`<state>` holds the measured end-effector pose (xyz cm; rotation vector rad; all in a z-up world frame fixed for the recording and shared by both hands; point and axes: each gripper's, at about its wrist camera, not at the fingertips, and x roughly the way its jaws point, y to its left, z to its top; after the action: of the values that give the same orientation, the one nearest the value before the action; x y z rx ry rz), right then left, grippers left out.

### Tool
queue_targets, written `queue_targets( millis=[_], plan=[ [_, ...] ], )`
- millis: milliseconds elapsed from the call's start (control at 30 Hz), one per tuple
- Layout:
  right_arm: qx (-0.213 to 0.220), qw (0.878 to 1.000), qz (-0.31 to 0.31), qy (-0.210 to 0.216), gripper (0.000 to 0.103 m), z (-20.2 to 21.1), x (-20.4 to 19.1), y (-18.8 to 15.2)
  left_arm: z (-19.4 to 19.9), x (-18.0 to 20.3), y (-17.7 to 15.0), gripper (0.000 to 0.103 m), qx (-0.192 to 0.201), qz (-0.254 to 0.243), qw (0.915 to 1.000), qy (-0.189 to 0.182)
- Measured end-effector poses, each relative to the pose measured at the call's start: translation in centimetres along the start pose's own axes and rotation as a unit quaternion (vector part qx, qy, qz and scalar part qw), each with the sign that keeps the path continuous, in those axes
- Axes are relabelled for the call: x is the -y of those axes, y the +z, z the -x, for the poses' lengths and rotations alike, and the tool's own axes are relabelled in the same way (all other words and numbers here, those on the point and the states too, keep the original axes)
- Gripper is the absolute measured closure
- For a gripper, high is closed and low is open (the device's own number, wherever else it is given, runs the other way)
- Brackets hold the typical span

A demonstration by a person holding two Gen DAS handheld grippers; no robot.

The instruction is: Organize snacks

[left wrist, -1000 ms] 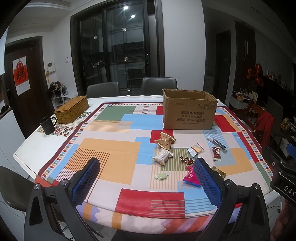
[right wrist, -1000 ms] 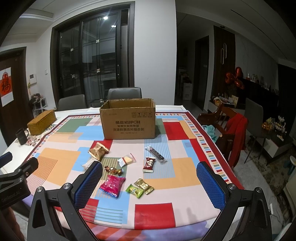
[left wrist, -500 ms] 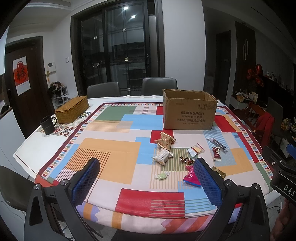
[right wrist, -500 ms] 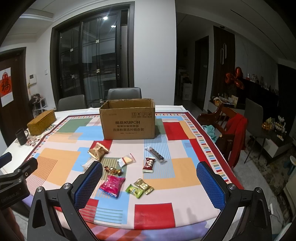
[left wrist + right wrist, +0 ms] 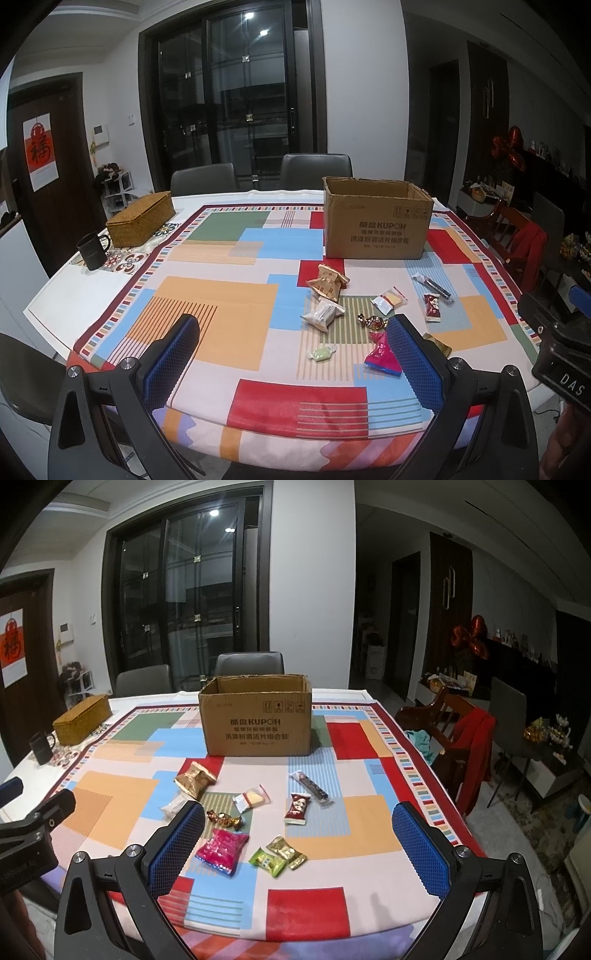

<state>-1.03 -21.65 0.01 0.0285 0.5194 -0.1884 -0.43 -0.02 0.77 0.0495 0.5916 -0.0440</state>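
Observation:
An open cardboard box [image 5: 376, 227] [image 5: 256, 720] stands at the far middle of the table. Several loose snacks lie in front of it: a gold packet [image 5: 195, 780], a pink packet [image 5: 221, 850], a green candy [image 5: 267, 861], a red-white packet [image 5: 297, 808], a dark stick [image 5: 313, 788] and a clear bag [image 5: 252, 798]. In the left wrist view I see the gold packet [image 5: 327, 282], a white packet [image 5: 322, 314] and the pink packet [image 5: 381, 352]. My left gripper [image 5: 295, 363] and right gripper [image 5: 301, 847] are both open and empty, near the table's front edge.
A patterned tablecloth [image 5: 221, 291] covers the table. A wicker box [image 5: 141, 218] and a black mug [image 5: 91, 252] stand at the far left. Chairs [image 5: 314, 170] stand behind the table. A wooden chair with a red garment [image 5: 469, 746] is at the right.

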Motion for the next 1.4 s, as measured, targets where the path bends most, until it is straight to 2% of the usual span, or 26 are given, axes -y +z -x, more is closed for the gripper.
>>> queue_targets(
  millis=[533, 1167, 1400],
  plan=[
    [-0.034, 0.999, 0.014, -0.002, 0.001, -4.1, -0.6, -0.4, -4.5, 0.9, 0.2, 0.000, -0.026, -0.020, 0.9994, 0.008],
    [-0.078, 0.997, 0.023, 0.007, 0.001, -8.3, -1.1, -1.4, -8.9, 1.6, -0.8, 0.000, -0.055, -0.045, 0.9975, -0.004],
    [-0.094, 0.995, 0.037, 0.015, 0.006, -9.8, -2.0, -2.3, -10.4, 1.6, -1.2, 0.001, -0.066, -0.043, 0.9968, -0.010]
  ],
)
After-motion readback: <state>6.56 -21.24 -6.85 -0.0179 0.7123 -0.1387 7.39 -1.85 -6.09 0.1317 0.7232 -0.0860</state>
